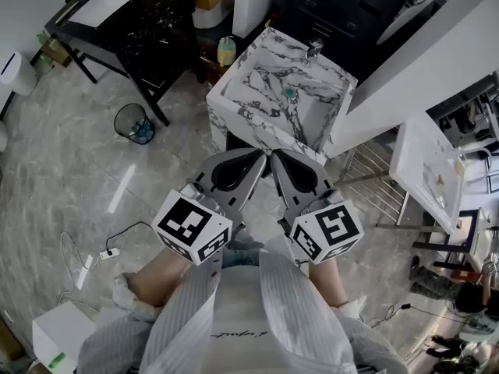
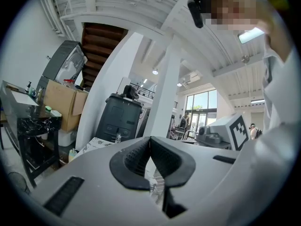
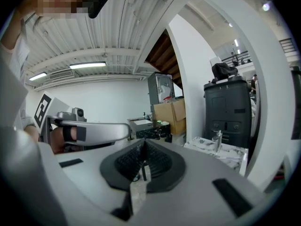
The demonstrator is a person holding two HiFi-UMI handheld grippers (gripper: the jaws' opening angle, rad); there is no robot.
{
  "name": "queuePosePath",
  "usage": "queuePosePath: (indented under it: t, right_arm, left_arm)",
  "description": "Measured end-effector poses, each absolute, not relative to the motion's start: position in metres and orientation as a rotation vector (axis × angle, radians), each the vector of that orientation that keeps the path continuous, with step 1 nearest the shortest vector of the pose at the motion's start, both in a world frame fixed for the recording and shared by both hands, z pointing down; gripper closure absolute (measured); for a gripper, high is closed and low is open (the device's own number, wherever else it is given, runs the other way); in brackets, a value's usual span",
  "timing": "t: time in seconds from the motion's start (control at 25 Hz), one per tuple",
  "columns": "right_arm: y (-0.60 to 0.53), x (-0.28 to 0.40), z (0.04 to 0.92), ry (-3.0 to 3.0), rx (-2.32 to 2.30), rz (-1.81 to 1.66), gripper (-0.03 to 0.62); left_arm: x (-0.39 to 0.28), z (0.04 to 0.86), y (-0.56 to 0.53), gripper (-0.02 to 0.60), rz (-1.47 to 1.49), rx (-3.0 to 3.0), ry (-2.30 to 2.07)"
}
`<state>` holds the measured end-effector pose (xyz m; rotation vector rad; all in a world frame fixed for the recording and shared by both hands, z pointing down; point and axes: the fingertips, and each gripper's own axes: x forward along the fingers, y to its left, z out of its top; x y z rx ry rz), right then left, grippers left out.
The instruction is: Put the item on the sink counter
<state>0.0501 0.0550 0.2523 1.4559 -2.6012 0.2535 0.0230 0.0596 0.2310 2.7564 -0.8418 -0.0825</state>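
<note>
Though my left tool (image 2: pixel 150 142) and right tool (image 3: pixel 142 147) are both pinched closed on nothing, the small teal item (image 1: pixel 290 93) lies in the marble sink (image 1: pixel 238 67) basin. It looks light, possibly slick, though it's too tiny to judge; I'd pinch its sides.

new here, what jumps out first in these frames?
The left gripper and right gripper fill the lower middle of the head view. Both have their jaws shut on nothing, and their tips almost meet. Just beyond them stands the white marble sink, with a black table and a wastebasket off to its left.
</note>
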Motion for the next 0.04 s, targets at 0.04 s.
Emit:
queuePosePath:
  t: [0.04]
  right_arm:
    - [0.0546,0.0503,0.2519,-2.601,1.456,0.249,0.586]
  left_arm:
    - [0.0240,0.2294,0.0588,0.565,-0.088,2.761,-0.831]
